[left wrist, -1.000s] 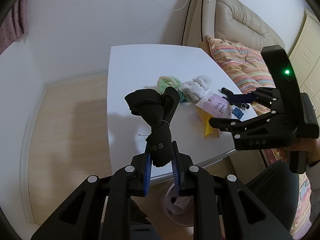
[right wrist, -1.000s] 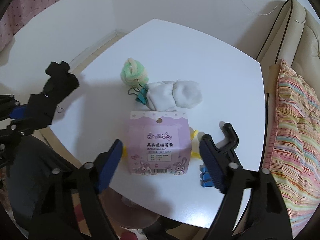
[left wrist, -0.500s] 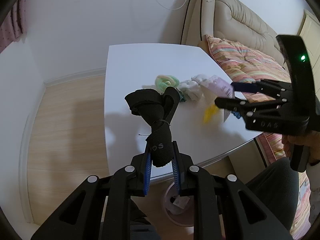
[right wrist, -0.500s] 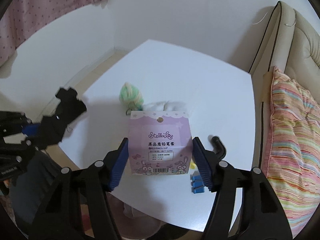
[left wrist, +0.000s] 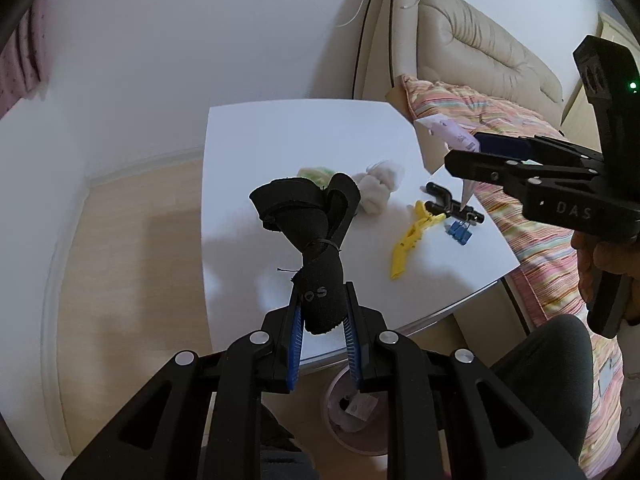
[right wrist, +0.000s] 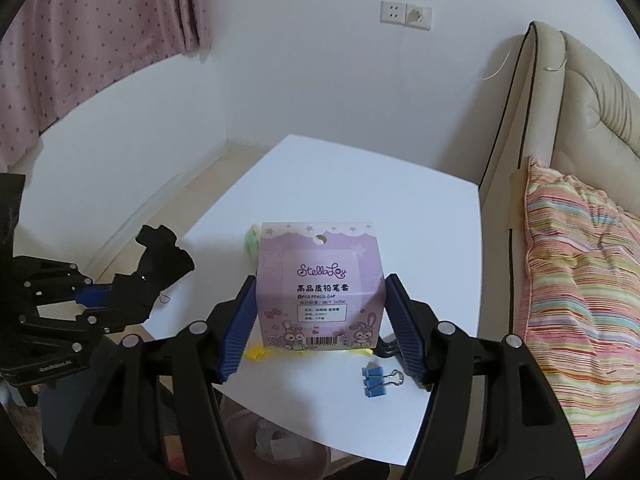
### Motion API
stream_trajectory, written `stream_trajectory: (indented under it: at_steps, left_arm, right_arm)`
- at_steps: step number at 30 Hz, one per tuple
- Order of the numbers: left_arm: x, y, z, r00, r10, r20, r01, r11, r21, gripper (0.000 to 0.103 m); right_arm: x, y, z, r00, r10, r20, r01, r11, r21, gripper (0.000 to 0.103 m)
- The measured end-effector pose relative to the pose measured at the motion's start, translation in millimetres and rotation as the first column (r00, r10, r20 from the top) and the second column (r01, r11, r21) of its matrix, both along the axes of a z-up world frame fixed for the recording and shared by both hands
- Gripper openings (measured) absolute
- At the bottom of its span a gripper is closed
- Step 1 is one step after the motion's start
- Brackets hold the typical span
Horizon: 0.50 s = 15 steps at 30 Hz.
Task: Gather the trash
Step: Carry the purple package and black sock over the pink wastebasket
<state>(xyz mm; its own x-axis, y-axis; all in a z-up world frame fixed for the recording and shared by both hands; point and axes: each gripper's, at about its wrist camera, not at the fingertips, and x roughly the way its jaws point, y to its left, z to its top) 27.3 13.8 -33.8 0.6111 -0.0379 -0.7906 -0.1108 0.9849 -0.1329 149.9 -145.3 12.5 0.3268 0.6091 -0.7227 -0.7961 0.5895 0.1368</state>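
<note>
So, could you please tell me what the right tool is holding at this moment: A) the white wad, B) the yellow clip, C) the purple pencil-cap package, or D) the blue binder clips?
C: the right tool has its blue pads pressed on both sides of the purple pencil-cap package, lifted clear of the white table.

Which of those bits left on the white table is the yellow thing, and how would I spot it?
Start at the white table and go to its near corner beside the striped cushion. The yellow clip lies flat there, next to a black clip and small blue binder clips. It is the only yellow, long, pointed piece.
</note>
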Motion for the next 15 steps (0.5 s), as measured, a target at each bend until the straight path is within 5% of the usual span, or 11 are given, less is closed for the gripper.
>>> stream_trajectory:
  at_steps: [15]
  left_arm:
    - [-16, -35, 26, 0.994, -0.101, 0.037, 0.1, 0.995, 0.026, 0.019]
  right_arm:
    - [-47, -59, 22, 1.0, 0.013, 0.008, -0.013, 1.0, 0.012, 0.063]
